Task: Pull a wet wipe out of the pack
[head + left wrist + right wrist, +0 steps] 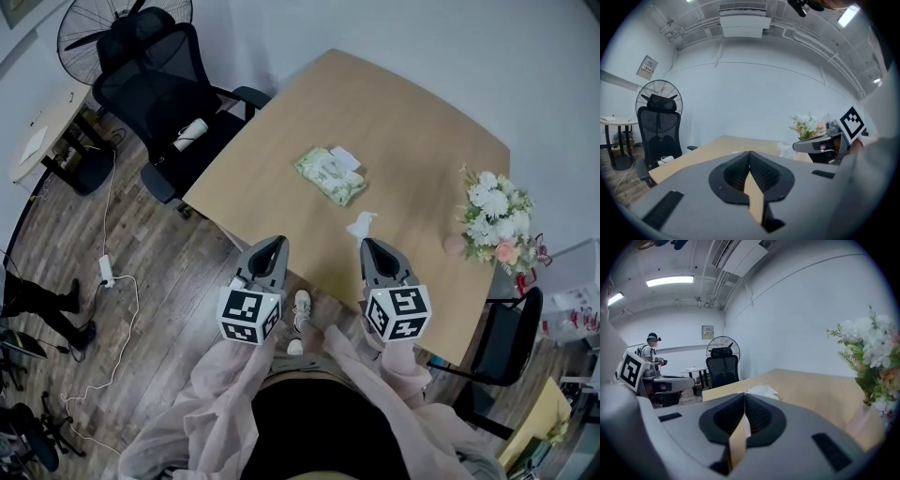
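Facing wipe pack ahead between clenched, empty left gripper and right gripper, slightly nearer the right, long axis slanting far-left to near-right

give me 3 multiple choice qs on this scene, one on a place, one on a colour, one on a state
1. Where does the pack lie?
A. on the table
B. on a shelf
C. on the floor

2. What colour is the chair by the table's left side?
A. red
B. black
C. white

3. How do the left gripper's jaws stand?
A. wide apart
B. closed on the pack
C. together, empty

Answers:
1 A, the head view shows the pack on the wooden top.
2 B, its mesh back and seat are black.
3 C, in the left gripper view the jaws meet at the tip with nothing between them.
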`<act>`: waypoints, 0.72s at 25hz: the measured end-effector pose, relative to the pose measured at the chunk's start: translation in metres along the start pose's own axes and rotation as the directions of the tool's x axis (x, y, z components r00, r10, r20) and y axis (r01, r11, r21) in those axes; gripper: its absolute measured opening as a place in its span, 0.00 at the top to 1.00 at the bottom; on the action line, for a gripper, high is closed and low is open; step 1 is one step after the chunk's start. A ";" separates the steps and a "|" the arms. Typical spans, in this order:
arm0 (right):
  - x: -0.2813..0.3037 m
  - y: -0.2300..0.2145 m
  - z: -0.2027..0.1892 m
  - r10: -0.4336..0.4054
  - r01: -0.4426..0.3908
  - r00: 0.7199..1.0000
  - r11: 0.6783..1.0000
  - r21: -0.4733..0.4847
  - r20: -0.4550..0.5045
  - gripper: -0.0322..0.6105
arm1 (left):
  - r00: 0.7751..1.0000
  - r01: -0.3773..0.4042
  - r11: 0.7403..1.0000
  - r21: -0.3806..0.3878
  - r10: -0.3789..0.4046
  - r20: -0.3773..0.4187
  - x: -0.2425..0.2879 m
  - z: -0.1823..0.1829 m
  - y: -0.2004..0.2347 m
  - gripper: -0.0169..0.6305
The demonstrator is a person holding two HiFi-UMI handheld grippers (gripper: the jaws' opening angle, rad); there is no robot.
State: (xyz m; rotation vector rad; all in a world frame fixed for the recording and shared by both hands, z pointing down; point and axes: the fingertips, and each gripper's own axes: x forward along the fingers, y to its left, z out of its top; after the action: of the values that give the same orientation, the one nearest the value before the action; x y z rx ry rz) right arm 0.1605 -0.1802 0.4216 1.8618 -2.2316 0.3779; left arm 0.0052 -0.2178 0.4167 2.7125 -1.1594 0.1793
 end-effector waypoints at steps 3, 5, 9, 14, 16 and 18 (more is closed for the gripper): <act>-0.001 -0.003 -0.002 -0.007 0.007 1.000 1.000 0.005 -0.005 0.93 | 1.000 0.004 1.000 -0.001 -0.004 -0.006 0.001 -0.002 -0.002 0.95; -0.001 -0.004 -0.005 -0.014 0.014 1.000 1.000 0.012 -0.012 0.93 | 1.000 0.005 1.000 -0.002 -0.005 -0.009 0.002 -0.003 -0.002 0.96; -0.001 -0.006 -0.008 -0.018 0.018 1.000 1.000 0.012 -0.021 0.93 | 1.000 0.005 1.000 -0.006 -0.005 -0.011 0.003 -0.005 -0.002 0.96; 0.000 -0.004 -0.008 -0.012 0.013 1.000 1.000 0.006 -0.023 0.93 | 1.000 0.002 1.000 -0.010 -0.002 -0.007 0.003 -0.004 -0.001 0.96; 0.001 -0.002 -0.009 -0.010 0.010 1.000 1.000 0.006 -0.023 0.93 | 1.000 0.002 1.000 -0.012 -0.002 -0.007 0.003 -0.005 0.000 0.96; 0.002 -0.001 -0.010 -0.008 0.009 1.000 1.000 0.008 -0.023 0.93 | 1.000 0.001 1.000 -0.013 -0.001 -0.009 0.003 -0.005 0.001 0.96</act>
State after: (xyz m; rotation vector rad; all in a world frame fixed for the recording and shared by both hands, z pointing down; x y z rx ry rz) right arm 0.1615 -0.1793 0.4319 1.8609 -2.2099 0.4048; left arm 0.0064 -0.2198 0.4228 2.6981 -1.1528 0.1823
